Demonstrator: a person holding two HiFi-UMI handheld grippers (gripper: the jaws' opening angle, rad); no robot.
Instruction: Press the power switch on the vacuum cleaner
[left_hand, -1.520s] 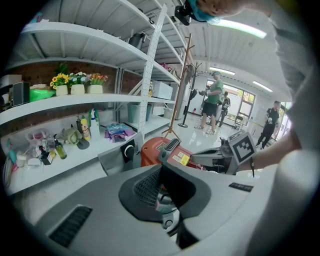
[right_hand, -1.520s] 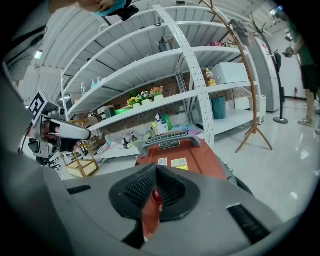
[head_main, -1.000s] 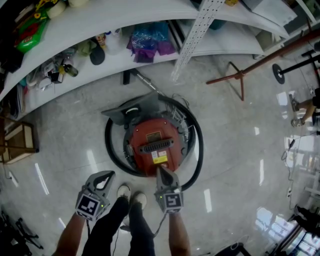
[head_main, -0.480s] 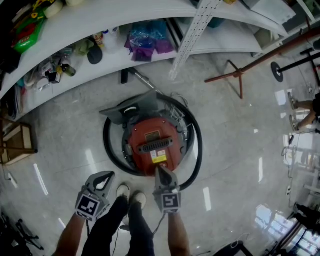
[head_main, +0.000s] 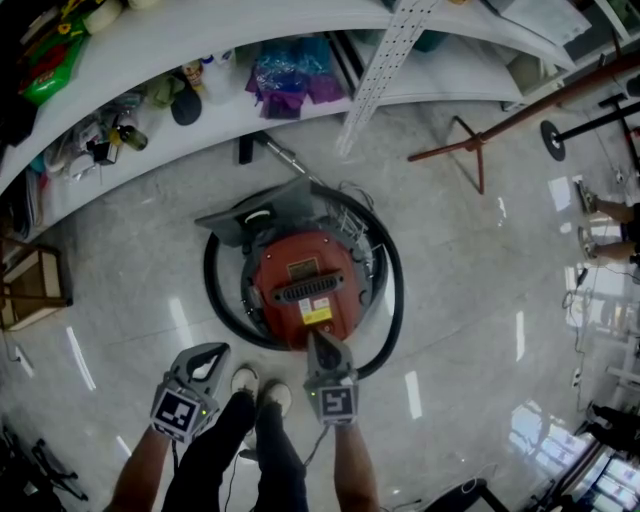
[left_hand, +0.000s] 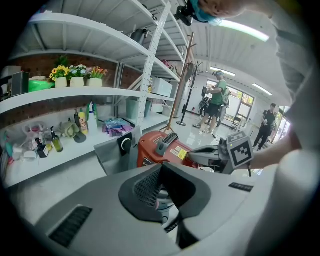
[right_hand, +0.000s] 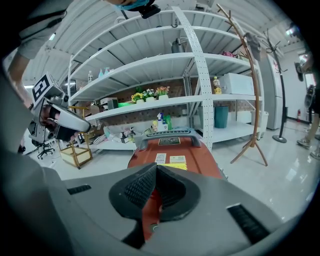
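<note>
Task thing: red canister vacuum cleaner (head_main: 300, 280) on the floor (head_main: 450, 300), just ahead of the person's shoes (head_main: 262, 385) and below the white shelf (head_main: 200, 45). A black hose (head_main: 209, 285) is looped round it.
Vac top: black carry handle (head_main: 312, 288) across the middle; yellow label (head_main: 317, 313) on the near side of it.
Power switch: can't pick it out for sure in any view.
Right hand-held gripper (head_main: 320, 340): jaws closed tip to tip, nothing betw. them. Tip sits over the vac's near edge, just short of the label, pointing along the lid. Touching or just above, can't tell.
Left hand-held gripper (head_main: 218, 350): jaws also together, empty. Held off to the left over bare floor, beside the hose, apart from the vac body.
Step in hand: approach w/ the right tool. Closed tip looks meant as a poker, prob. lining up on the switch. Press judged not yet made.
Next move needs: locate the switch first (near rim is a guess). Bring the closed tip square onto it, give a short firm push down, then back off. Jaws best kept shut so the tip is stiff.
Risks: tip skidding off the curved lid; canister rolling off on the glossy floor; hose close to the feet.
Left side: no job apparent; could steady the vac if it shifts.
</note>
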